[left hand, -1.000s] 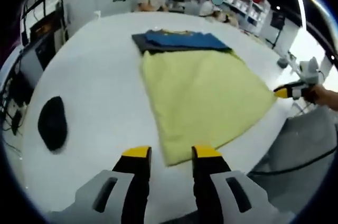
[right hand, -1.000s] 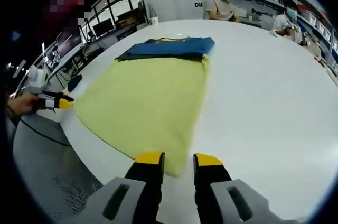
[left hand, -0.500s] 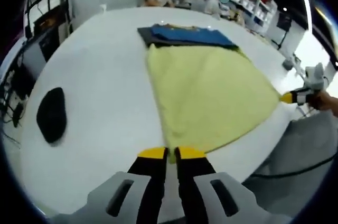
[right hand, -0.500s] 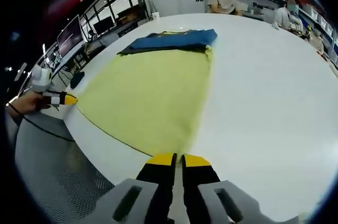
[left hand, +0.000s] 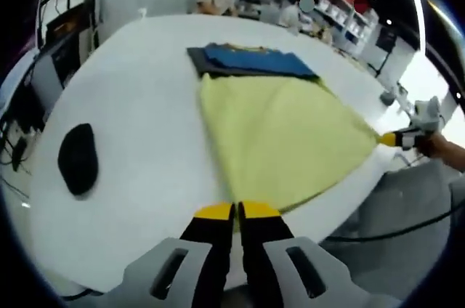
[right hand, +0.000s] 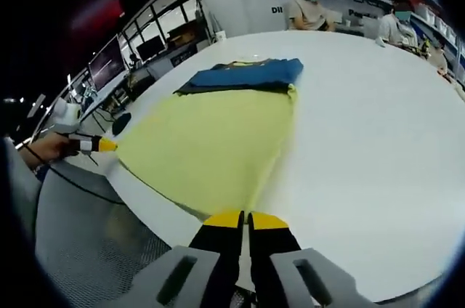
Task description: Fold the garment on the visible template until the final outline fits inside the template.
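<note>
A pale yellow garment (left hand: 285, 137) (right hand: 211, 141) lies spread on the white table (left hand: 145, 126), its near edge pulled taut between two corners. My left gripper (left hand: 237, 212) is shut on one near corner. My right gripper (right hand: 240, 218) is shut on the other near corner. The right gripper (left hand: 396, 139) also shows at the right of the left gripper view, and the left gripper (right hand: 98, 144) at the left of the right gripper view. Beyond the yellow garment lies a folded blue garment (left hand: 253, 59) (right hand: 247, 73) on a dark sheet (left hand: 200, 59).
A black oval object (left hand: 78, 158) rests on the table beside the garment. People (right hand: 311, 10) sit at the table's far side, with shelves behind them. A grey floor (right hand: 80, 235) and a cable lie below the table's near edge. Monitors (right hand: 109, 61) stand along one side.
Both grippers went from open to shut on the yellow garment's near corners, then drew the edge slightly back and up toward the table rim.
</note>
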The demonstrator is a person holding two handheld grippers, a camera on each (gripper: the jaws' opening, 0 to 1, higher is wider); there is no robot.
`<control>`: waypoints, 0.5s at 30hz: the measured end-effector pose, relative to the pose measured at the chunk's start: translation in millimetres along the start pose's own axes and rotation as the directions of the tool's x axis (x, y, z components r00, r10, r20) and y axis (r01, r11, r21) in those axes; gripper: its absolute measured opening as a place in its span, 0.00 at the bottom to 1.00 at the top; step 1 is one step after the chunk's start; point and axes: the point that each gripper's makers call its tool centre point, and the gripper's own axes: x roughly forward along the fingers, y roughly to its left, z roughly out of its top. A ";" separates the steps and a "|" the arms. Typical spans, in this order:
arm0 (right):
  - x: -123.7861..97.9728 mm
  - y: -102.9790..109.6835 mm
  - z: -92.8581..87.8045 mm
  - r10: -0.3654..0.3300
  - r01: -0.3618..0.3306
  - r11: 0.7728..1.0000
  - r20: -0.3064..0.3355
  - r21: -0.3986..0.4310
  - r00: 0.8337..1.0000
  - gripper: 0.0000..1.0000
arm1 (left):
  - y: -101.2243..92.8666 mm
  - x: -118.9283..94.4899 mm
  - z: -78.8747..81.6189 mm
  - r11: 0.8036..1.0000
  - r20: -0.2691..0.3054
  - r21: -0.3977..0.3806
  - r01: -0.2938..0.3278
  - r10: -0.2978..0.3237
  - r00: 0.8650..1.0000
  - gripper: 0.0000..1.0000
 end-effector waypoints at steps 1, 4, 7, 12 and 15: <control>-3.0 2.8 -0.1 0.007 -0.007 1.000 0.000 -0.003 1.000 0.00 | 0.9 -0.6 -2.8 1.000 -0.002 0.005 0.008 -0.008 1.000 0.00; -8.2 8.4 -4.4 0.024 -0.024 1.000 -0.004 -0.014 1.000 0.00 | -4.3 -15.3 -6.4 1.000 -0.002 0.005 0.026 -0.026 1.000 0.00; -24.7 22.6 1.4 0.067 -0.067 0.998 0.019 -0.023 0.998 0.00 | -10.0 -33.0 -9.5 0.997 0.026 -0.068 0.042 -0.040 0.999 0.00; -41.6 29.3 -2.0 0.081 -0.081 0.997 0.028 -0.011 0.996 0.00 | -20.8 -58.5 -15.2 1.000 0.024 -0.028 0.006 -0.005 1.000 0.00; -46.0 33.6 -1.7 0.092 -0.091 0.995 0.039 -0.028 0.995 0.00 | -26.8 -72.4 -8.0 1.000 0.037 0.013 -0.027 0.027 0.999 0.00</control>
